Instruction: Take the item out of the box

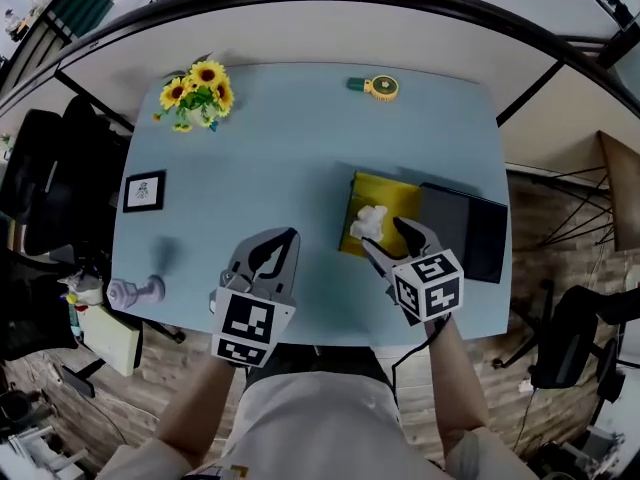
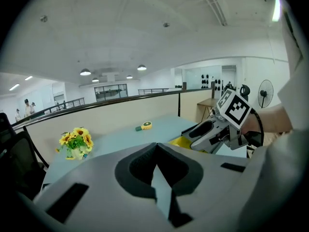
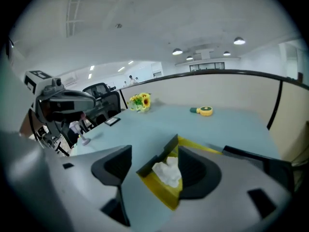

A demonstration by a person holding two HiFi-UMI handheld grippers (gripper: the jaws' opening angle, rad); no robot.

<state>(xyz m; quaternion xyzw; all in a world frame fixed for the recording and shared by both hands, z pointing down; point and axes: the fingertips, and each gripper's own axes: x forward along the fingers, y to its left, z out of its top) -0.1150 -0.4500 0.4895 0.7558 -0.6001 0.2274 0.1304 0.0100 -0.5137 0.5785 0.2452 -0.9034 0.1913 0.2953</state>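
Closest in, the left gripper [image 1: 287, 238] hangs above the pale blue table [image 1: 300, 138], its jaw tips pressed together on nothing. Further right, the right gripper [image 1: 386, 236] has its jaws spread wide over the near edge of the open yellow cardboard box [image 1: 388, 190]. Inside that box lies the crumpled white item [image 1: 370, 220], framed between the spread jaws with neither pad pressing on it. Just beside the box, on its right, rests a dark grey flat panel [image 1: 465, 230].
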